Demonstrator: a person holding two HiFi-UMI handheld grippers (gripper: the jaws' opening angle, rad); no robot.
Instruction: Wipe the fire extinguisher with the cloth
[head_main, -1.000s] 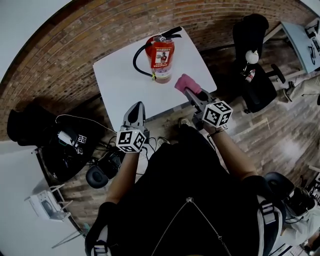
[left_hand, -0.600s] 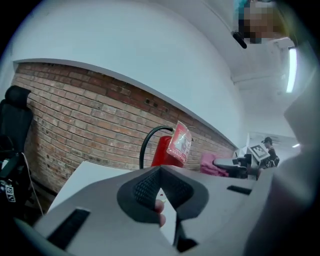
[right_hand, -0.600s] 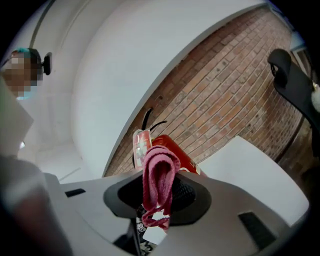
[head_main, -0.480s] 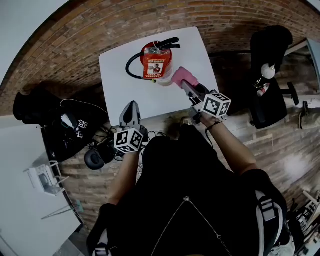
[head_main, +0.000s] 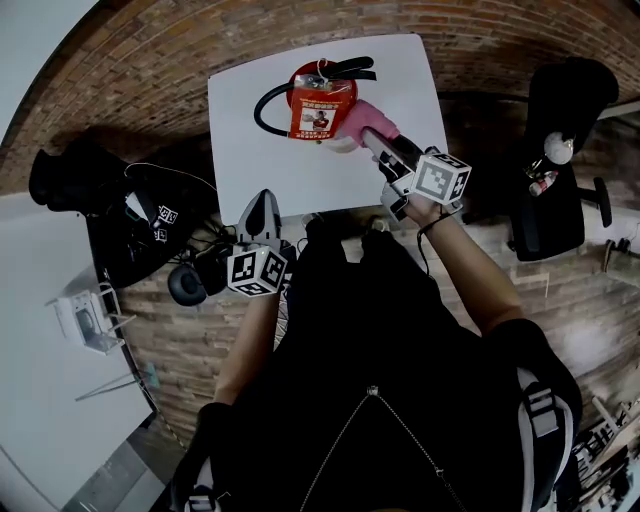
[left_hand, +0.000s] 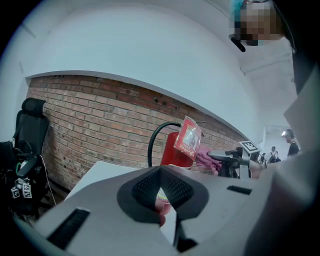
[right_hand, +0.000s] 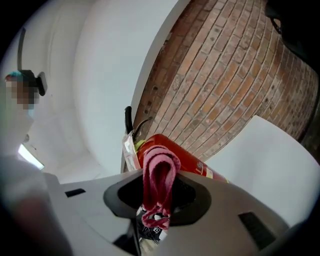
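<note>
Here, the right gripper (head_main: 372, 140) is clenched on a folded pink cloth (head_main: 362, 119) that touches the red fire extinguisher (head_main: 318, 98), upright near the white table's (head_main: 255, 160) far edge. The left gripper (head_main: 263, 208) hangs closed and empty at the near edge. Wiping seems to be starting; next, drag the cloth across the cylinder.

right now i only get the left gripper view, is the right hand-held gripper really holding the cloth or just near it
Observer: Holding it. The right gripper view shows the pink cloth folded and clamped between the jaws of the right hand-held gripper.
Operator: is it on the extinguisher
Observer: In the head view the cloth appears to press against the right side of the fire extinguisher.
Operator: and where does my left one sit
Observer: The head view puts the left hand-held gripper at the near edge of the white table, well apart from the extinguisher.
</note>
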